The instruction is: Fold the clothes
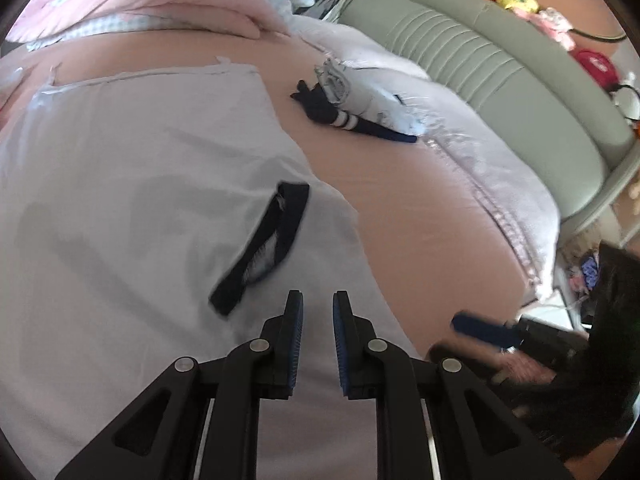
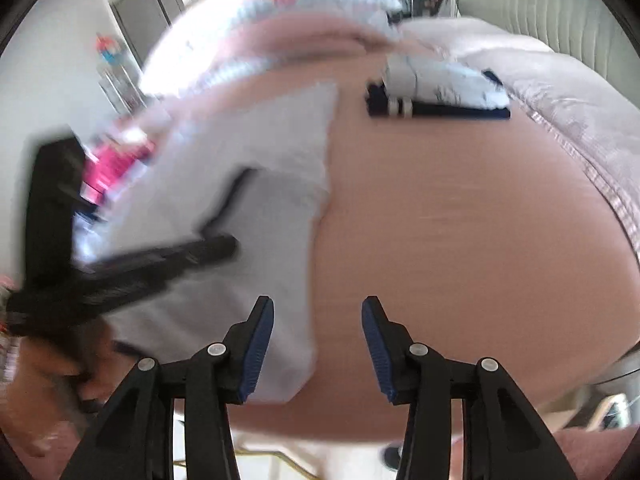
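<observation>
**Pale lilac garment flat on the bed, both tongs empty**

Pale lilac cloth garment (image 1: 132, 184), spread flat on a salmon-pink bed sheet (image 1: 420, 216), with a dark navy neckband (image 1: 264, 240) lying open on top. Sharp in the left wrist view; smeared by motion in the right wrist view (image 2: 256, 216), neckband reduced there to a dark streak. Lower edge of the garment cut off behind the tongs' arms in both views.

Left tongs (image 1: 318, 308) hovering over the garment just below the neckband, blue pads nearly together with only a thin gap, nothing pinched between them. Right tongs (image 2: 318, 312) about half open, holding nothing, near corner of the garment under the left-hand pad, bare sheet under the other.

Small pile of folded clothes (image 1: 360, 100) farther up the bed: grey and white pieces with a navy, white-striped item at the front, well apart from the garment. Too blurred in the right wrist view to tell the pieces apart.

Only in the left wrist view: grey-green ribbed headboard (image 1: 492, 76) with soft toys (image 1: 516, 0) along the top, and the right tongs as a blurred blue pad at the lower right. Only in the right wrist view: the left tongs as a dark blur across the garment, a hand (image 2: 52, 360) behind, indistinct.

Bunched pink and checked quilt (image 1: 168, 4) at the far end, partly out of frame.
</observation>
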